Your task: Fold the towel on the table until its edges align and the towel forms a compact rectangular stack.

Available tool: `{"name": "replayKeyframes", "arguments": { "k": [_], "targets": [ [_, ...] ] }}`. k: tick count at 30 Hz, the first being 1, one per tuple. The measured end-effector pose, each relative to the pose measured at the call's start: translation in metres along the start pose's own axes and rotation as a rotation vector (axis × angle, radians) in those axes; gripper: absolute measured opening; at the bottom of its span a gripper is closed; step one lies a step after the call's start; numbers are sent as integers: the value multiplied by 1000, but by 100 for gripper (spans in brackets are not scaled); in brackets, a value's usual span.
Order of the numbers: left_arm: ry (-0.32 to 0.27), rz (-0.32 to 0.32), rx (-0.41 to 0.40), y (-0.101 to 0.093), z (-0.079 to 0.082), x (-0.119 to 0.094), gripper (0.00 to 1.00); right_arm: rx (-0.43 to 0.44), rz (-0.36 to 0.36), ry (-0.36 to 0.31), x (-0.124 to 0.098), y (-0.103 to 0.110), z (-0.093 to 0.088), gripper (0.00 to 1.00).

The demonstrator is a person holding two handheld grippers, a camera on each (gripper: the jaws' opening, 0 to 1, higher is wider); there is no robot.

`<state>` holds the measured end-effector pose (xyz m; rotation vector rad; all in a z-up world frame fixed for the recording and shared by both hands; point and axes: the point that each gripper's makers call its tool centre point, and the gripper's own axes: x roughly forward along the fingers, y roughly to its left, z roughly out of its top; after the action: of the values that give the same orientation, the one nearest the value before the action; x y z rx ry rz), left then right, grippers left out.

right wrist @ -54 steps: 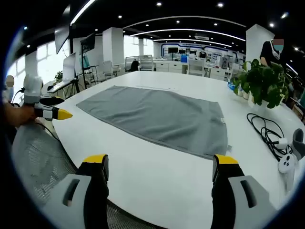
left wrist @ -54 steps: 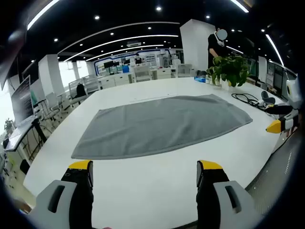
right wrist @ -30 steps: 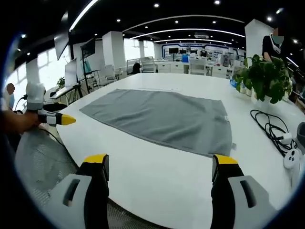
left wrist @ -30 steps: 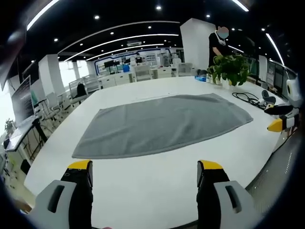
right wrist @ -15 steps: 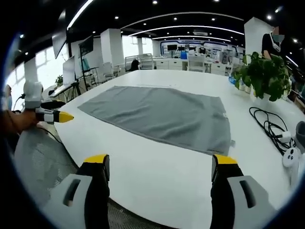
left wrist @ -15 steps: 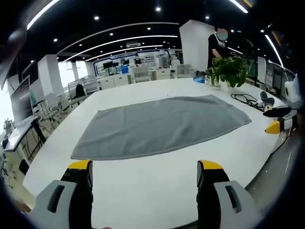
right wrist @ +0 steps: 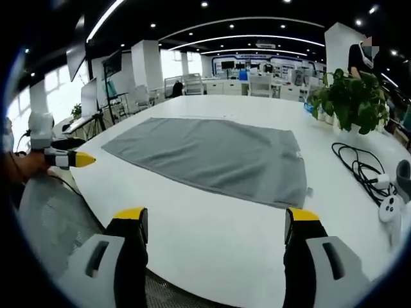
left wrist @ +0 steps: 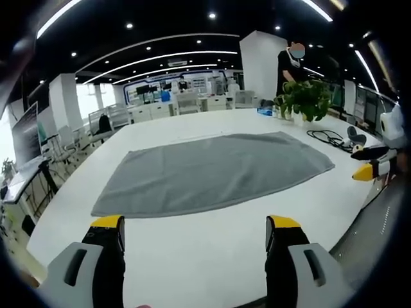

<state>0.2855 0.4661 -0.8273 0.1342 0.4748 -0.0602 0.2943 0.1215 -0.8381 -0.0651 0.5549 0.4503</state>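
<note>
Left claw (left wrist: 194, 232): jaws spread wide with nothing between them, yellow tips hanging over bare white tabletop at the near edge; it also appears at the left of the right gripper view (right wrist: 76, 158), held by a person's hand.
Right claw (right wrist: 214, 224): jaws spread wide and empty, over the near edge of the tabletop; its yellow tip comes into the left gripper view from the right (left wrist: 366, 171).
Tabletop (left wrist: 192, 244): large, white, smooth; a bare strip lies between both claws and the towel.
Towel (left wrist: 212, 170): grey, spread flat in a single layer near the middle of the tabletop, unfolded, well apart from both claws; in the right gripper view (right wrist: 212, 157) a small tag shows at its right edge.
Mesh chair back (right wrist: 51, 224): grey, beside the near left edge of the tabletop in the right gripper view.
Cable (right wrist: 359, 170): black, loosely coiled on the tabletop to the right of the towel, apart from it.
White controller (right wrist: 388, 208): lies near the cable at the right edge.
Potted plant (right wrist: 350, 99): green, leafy, on the far right of the tabletop beyond the towel.
Person (left wrist: 289, 64): stands behind the plant, dark top.
Background: office desks, chairs and ceiling light strips.
</note>
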Motion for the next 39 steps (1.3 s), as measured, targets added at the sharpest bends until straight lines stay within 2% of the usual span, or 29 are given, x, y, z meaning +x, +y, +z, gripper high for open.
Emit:
{"name": "replayKeyframes", "arguments": {
  "k": [15,18,19,21,24,28,33,36,39],
  "targets": [
    [28,-26,15,-7,-5,0,92,-9,-31,10,-2,-5,-2,88],
    [28,-22,15,-6,-5,0,92,-7,-24,4,-3,-4,0,87],
    [25,-16,21,-5,-4,-1,92,-2,-14,-25,-4,-3,6,86],
    [18,-5,16,-3,-2,-2,92,3,-16,-42,-6,-4,10,86],
    [12,5,11,-1,-1,-2,93,6,1,-25,-4,-1,7,86],
    [10,7,19,0,0,-2,93,-13,15,-36,-5,2,10,86],
    [27,-14,12,-3,-1,-3,93,10,37,-19,-6,1,10,86],
    [25,-19,51,-4,5,-8,93,-1,58,-16,-6,-2,15,85],
    [23,-29,20,-7,12,-12,92,-14,58,-32,-9,-11,25,86]
  ]
}}
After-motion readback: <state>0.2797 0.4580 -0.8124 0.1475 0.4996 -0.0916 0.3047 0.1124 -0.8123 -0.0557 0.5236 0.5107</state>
